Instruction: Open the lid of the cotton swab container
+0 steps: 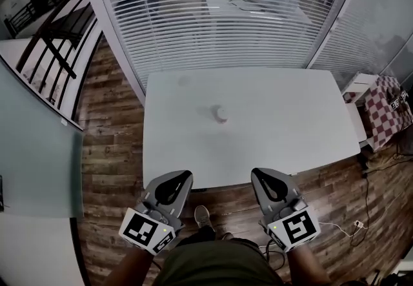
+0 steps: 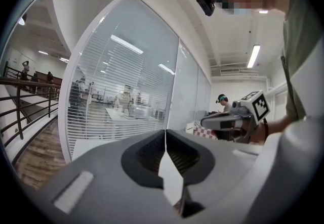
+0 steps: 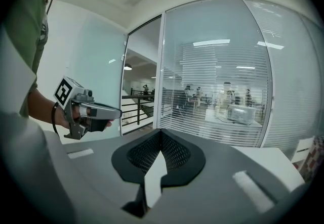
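Left gripper view first: left gripper, jaws pressed flat together, nothing pinched between them. Right gripper view, same story: right gripper closed tight and empty. Out to the head view now, and both grippers hang side by side with their tips at the near edge of the white table, one to each side. The cotton swab container stands near the table's middle, well apart from both grippers, too small to read its lid. Beyond the far edge, a glass wall with blinds.
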